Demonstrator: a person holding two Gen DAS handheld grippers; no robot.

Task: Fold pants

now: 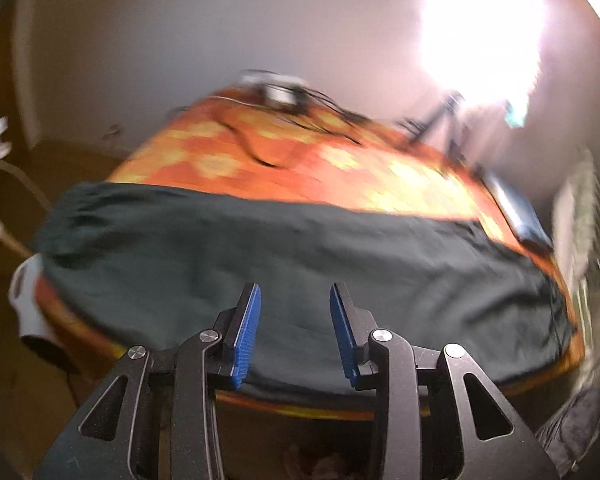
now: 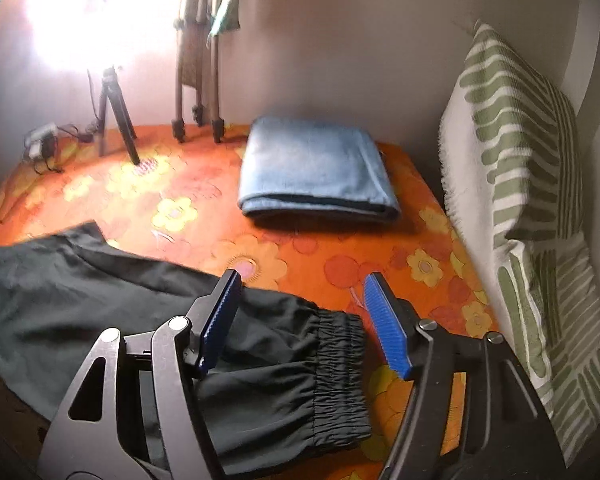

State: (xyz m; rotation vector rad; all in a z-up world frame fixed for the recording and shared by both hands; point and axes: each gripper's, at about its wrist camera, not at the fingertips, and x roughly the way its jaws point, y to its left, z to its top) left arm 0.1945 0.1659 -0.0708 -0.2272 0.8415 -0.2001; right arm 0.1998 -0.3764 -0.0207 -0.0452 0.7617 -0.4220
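Clearly, the dark pants [image 2: 148, 312] lay spread flat along the near edge of the orange flowered bedspread [image 2: 300, 248], their gathered elastic waistband [image 2: 340, 372] toward the striped pillow [image 2: 520, 184]. The right gripper [image 2: 304, 320] hung above the waistband with its jaws apart and nothing pinched between them. The left gripper [image 1: 296, 332] hovered over the pants [image 1: 300, 248], jaws likewise parted and empty. A folded blue towel [image 2: 320, 168] sat farther back, well apart from the pants.

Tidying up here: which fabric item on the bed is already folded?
The blue towel, a neat squared stack near the wall; the black pants lie spread out.
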